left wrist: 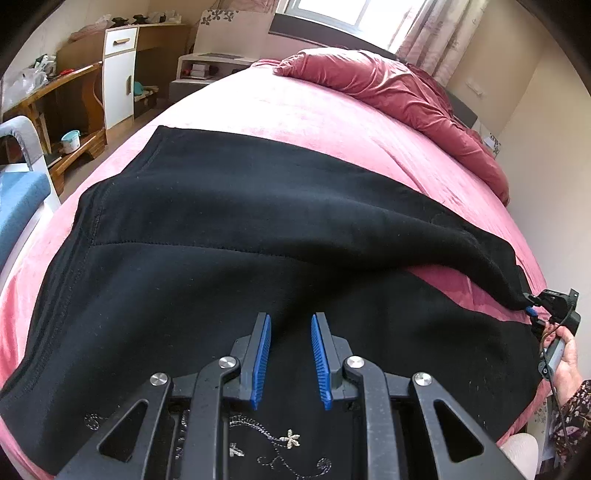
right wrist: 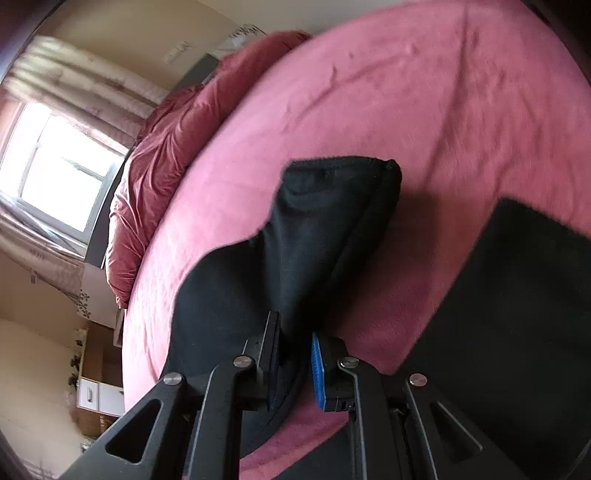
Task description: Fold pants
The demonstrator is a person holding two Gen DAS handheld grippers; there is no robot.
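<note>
Nearest you, your left gripper (left wrist: pixel 290 356) hangs over the pants (left wrist: pixel 240 240) with its blue pads (left wrist: pixel 261 360) spread apart and nothing between them; it sits just above the embroidered patch (left wrist: pixel 273 443) near the waist end, likely placed there to pin or steady the cloth while the other end moves. Your right gripper (right wrist: pixel 295 363) is clamped on the black fabric near the hem of one leg (right wrist: pixel 332 229), the cloth bunched between the pads and lifted clear of the bed, so that leg hangs in a taut ridge toward the seat. That hold reads as the start of a fold, carrying one leg over the other. The second leg (right wrist: pixel 517 295) lies flat on the pink bedsheet (left wrist: pixel 295 118), just beside the raised one with a strip of sheet showing between them. The pants as a whole lie spread across the near part of the bed. Farther off, a red quilt (left wrist: pixel 388 88) is heaped against the headboard, out of the way. Beyond the bed stand a white cabinet (left wrist: pixel 120 77) and a window (left wrist: pixel 354 14).
</note>
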